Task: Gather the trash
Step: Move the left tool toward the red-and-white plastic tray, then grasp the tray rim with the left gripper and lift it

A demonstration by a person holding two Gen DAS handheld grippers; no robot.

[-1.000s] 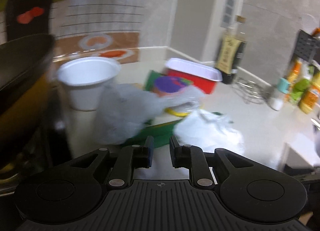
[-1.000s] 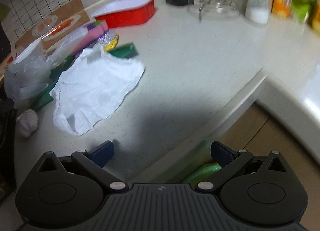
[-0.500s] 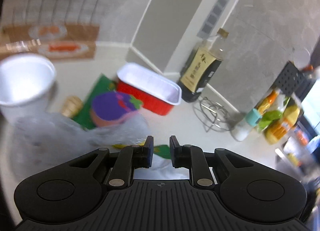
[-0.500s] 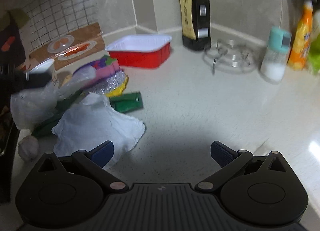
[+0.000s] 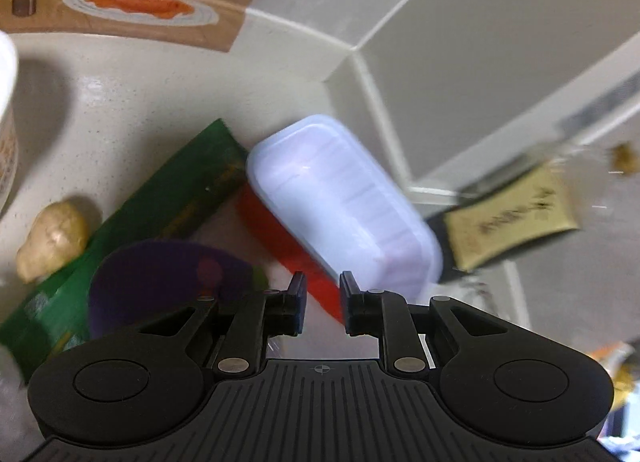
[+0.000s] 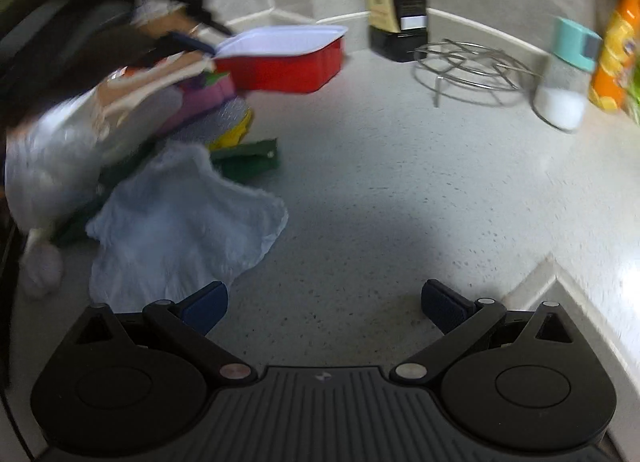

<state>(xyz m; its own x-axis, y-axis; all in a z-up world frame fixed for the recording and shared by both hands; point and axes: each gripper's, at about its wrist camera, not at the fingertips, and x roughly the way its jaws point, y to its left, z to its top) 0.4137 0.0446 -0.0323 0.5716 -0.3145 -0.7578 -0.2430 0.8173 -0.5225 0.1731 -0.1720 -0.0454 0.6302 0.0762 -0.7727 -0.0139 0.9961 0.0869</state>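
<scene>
Approach is the step in hand: your left gripper [image 5: 322, 304] is tilted downward over the litter pile at the back corner of the surface [image 6: 400, 190], its jaws narrowed to a slim gap with nothing visibly pinched between them. Directly ahead of it lies the red tray [image 5: 348, 206] with its white interior, resting against the green wrapper [image 5: 160, 206] and the purple-topped packet [image 5: 160, 282]; a knob of ginger [image 5: 52, 238] sits just beside the wrapper. Your right gripper [image 6: 324, 302] points down at bare surface with its jaws spread wide and empty, the crumpled white tissue [image 6: 180, 222] just beside its left finger. Judged from this layout, no trash is yet secured. The next move likely calls for widening the left jaws before lowering onto the tray rim, since the present gap looks too narrow to admit it.
</scene>
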